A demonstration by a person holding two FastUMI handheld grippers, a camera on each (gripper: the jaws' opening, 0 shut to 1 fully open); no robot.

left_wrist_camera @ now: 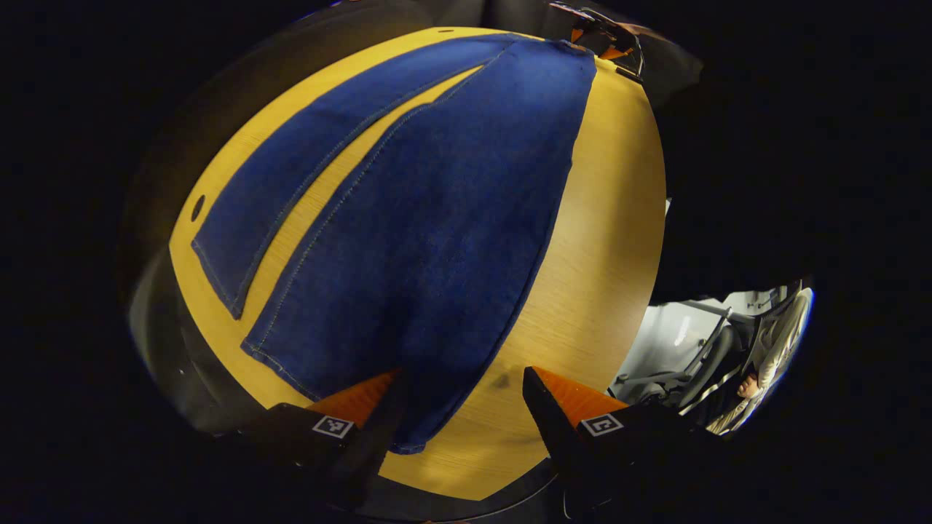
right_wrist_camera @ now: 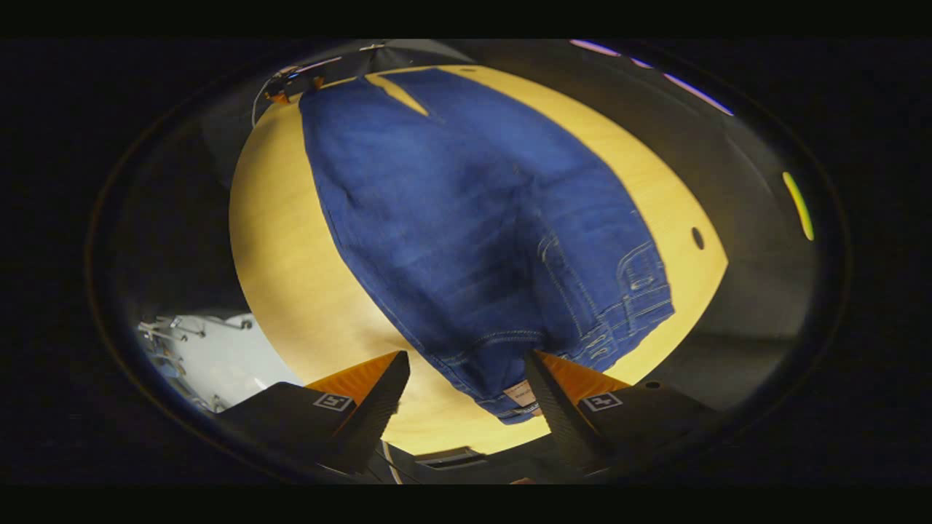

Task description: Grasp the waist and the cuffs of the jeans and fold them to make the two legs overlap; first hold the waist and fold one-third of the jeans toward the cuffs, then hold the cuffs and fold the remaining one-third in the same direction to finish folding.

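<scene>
- The dark blue denim jeans [left_wrist_camera: 437,218] lie spread flat on a round yellow wooden tabletop [left_wrist_camera: 604,240], both legs apart with a strip of bare wood between them, so the first fold has not begun.
- In the left gripper view, the left gripper [left_wrist_camera: 459,407] stands wide open just above the cuff end; the hem corner of the nearer leg [left_wrist_camera: 415,429] sits between its fingers, nearer the finger on that view's left, and I judge neither finger is pressing on cloth yet.
- The farther leg [left_wrist_camera: 291,189] runs off ahead and to the left of those fingers, its hem well clear of them.
- In the right gripper view, the right gripper [right_wrist_camera: 466,397] is also spread wide at the waist end, with the waistband corner and its pale label [right_wrist_camera: 518,397] between the fingers, close against the finger on that view's right.
- Pocket stitching and belt loops [right_wrist_camera: 626,291] lie ahead and to the right of those fingers.
- Denim like this should be soft but fairly heavy and thick, limp when lifted, and not slippery or fragile; a shallow pinch may slide off a single layer.
- The best holds are probably the stitched, doubled edges: the waistband corner for the right, the hem corner for the left, taken deep enough to carry the weight.
</scene>
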